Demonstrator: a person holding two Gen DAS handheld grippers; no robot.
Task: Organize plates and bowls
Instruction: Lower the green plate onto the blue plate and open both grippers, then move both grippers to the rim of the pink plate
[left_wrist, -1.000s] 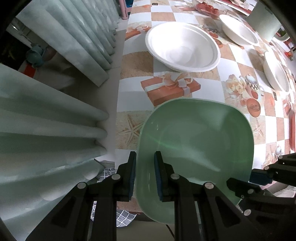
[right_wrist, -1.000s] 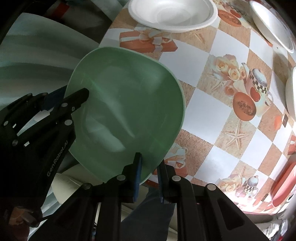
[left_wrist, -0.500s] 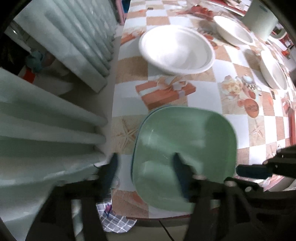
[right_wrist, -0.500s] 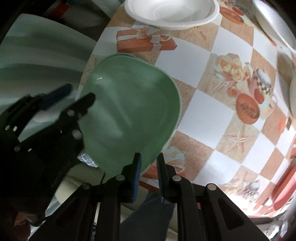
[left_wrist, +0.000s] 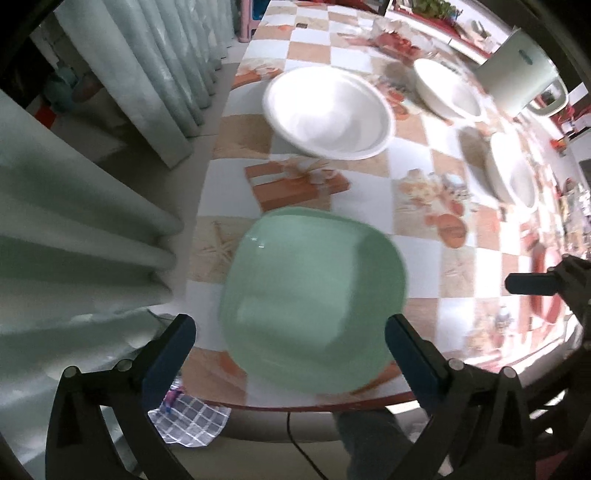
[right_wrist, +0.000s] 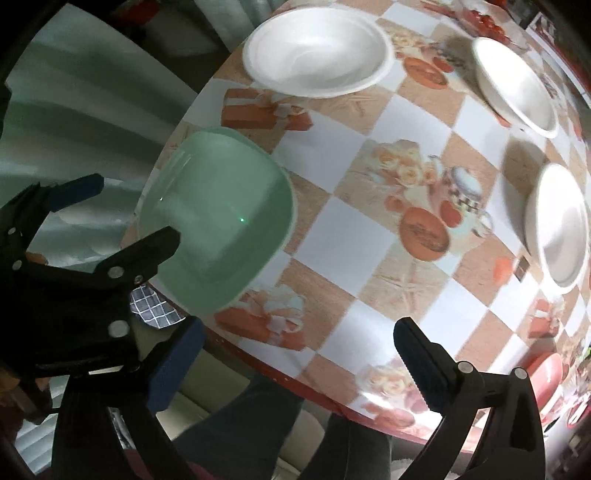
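Note:
A green square plate (left_wrist: 314, 295) lies flat on the checked tablecloth at the near left corner of the table; it also shows in the right wrist view (right_wrist: 221, 218). My left gripper (left_wrist: 290, 350) is open and empty, its fingers wide apart just in front of the plate. My right gripper (right_wrist: 295, 363) is open and empty, hanging over the table's front edge to the right of the plate. A large white bowl (left_wrist: 328, 110) sits behind the plate. Two more white bowls (right_wrist: 517, 88) (right_wrist: 561, 225) sit to the right.
Pale green curtains (left_wrist: 92, 177) hang close on the left of the table. A white jug (left_wrist: 517, 74) stands at the back right. Red items (right_wrist: 550, 373) lie at the table's right edge. A checked cloth (left_wrist: 188, 417) lies below the table's front edge (left_wrist: 295, 406).
Both grippers have let go of the green plate, which now rests on the table. Both have opened wide and pulled back towards the table's front edge.

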